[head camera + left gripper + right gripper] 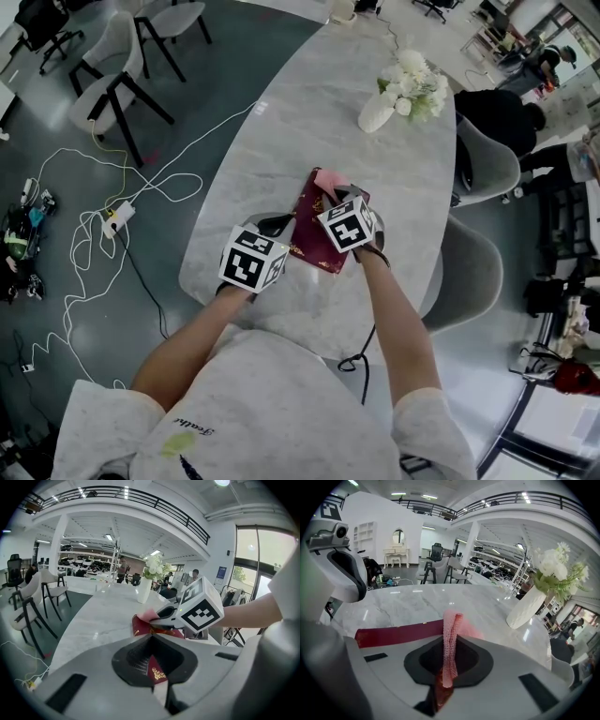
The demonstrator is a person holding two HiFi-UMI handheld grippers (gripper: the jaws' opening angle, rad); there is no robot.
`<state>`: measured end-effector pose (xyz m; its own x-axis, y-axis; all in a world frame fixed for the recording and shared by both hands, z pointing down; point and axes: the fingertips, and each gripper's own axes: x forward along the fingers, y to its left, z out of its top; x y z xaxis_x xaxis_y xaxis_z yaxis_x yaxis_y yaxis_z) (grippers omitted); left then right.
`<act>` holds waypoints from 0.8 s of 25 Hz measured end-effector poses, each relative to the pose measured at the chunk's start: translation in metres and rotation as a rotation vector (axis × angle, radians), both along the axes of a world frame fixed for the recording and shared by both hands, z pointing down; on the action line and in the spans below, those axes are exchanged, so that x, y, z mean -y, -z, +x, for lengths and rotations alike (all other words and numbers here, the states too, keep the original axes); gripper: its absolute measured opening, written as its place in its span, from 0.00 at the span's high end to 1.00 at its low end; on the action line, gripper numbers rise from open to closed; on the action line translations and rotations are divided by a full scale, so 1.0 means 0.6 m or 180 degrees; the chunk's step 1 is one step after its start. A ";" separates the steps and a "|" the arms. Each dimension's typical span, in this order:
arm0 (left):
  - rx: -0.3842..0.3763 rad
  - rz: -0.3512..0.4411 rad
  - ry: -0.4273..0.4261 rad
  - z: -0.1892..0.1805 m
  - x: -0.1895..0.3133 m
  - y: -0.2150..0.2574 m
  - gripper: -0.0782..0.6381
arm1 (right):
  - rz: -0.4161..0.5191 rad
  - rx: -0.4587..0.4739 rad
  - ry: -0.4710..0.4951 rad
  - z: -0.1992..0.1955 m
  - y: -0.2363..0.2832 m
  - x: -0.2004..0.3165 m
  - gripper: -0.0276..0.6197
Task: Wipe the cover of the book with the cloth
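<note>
1. Dark red book point(314, 234), thin and with gold print, lies flat on the pale grey marble table point(281, 122) in the head view. It is well apart from the white vase of white flowers point(377, 113), on the side of the vase nearer the person.
2. Also in the head view, the left gripper point(281, 228) bites the book edge that is farthest from the vase. The right gripper point(330, 194) is over the book end closest to the vase. It holds a small pink knitted cloth point(328, 179) down on the cover there.
3. In the left gripper view, the left gripper point(157, 674) has its two fingers squeezed tight on a corner of the book point(140, 626). The gold print shows right between them. Toward the vase point(144, 590), the right gripper point(159, 617) presses the pink cloth point(147, 616) onto the cover.
4. In the right gripper view, the right gripper point(443, 681) has its fingers pinched shut on the pink cloth point(450, 637). The cloth stands up in a folded strip. The book point(393, 632) shows as a long red band lying under the cloth. The vase point(527, 607) stands farther back on the table point(440, 599), off to one side of the cloth.
</note>
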<state>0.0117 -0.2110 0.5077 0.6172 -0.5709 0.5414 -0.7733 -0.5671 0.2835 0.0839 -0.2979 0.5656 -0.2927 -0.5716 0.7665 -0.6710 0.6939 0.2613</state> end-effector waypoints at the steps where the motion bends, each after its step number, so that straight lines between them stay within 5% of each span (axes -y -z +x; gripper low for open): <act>1: 0.0000 0.0003 0.0005 0.000 -0.001 0.001 0.88 | -0.0004 0.0004 0.0004 -0.001 0.000 -0.002 0.93; 20: 0.0009 0.0050 0.0101 -0.012 -0.025 0.008 0.88 | -0.0045 0.0040 0.0082 -0.013 -0.004 -0.036 0.93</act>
<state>0.0044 -0.1961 0.5027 0.5971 -0.5987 0.5340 -0.7918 -0.5467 0.2724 0.0763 -0.2762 0.5681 -0.3168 -0.5530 0.7706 -0.6560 0.7145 0.2430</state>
